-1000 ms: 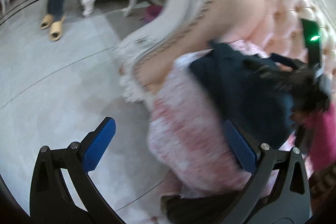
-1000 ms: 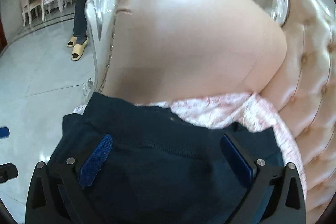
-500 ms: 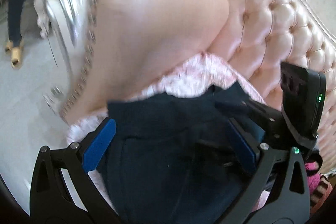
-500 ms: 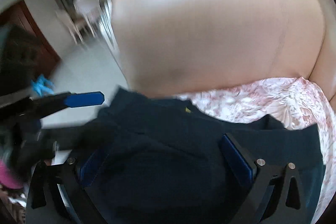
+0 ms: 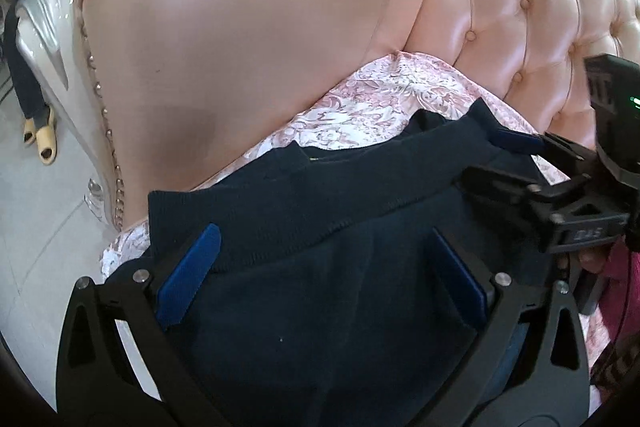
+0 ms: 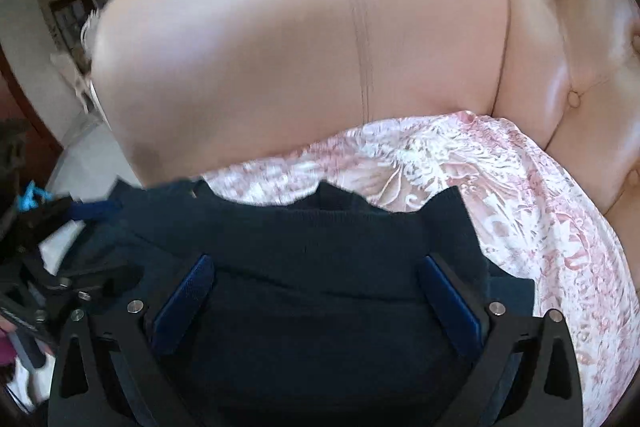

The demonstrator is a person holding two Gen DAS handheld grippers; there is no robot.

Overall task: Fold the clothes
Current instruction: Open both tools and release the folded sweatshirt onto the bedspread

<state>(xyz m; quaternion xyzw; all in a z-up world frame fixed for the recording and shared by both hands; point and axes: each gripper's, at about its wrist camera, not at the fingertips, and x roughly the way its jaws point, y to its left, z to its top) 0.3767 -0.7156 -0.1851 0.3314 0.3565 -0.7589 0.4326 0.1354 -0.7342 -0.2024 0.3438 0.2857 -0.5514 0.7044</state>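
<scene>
Left wrist view: the navy garment (image 5: pixel 320 287) lies on the pink floral cover (image 5: pixel 360 115) of the sofa (image 5: pixel 520 7), ribbed edge toward the armrest. Both the left gripper (image 5: pixel 320 279) and right gripper (image 6: pixel 316 303) hover spread, holding nothing. Whether a fold is pending or complete cannot be determined; any grasp requires jaws astride an edge.

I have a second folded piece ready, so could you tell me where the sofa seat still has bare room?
The floral seat cover is bare between the navy garment and the tufted backrest, and in a narrower strip below the armrest. Over the garment it is crowded: left gripper and right gripper both hover there, open.
</scene>
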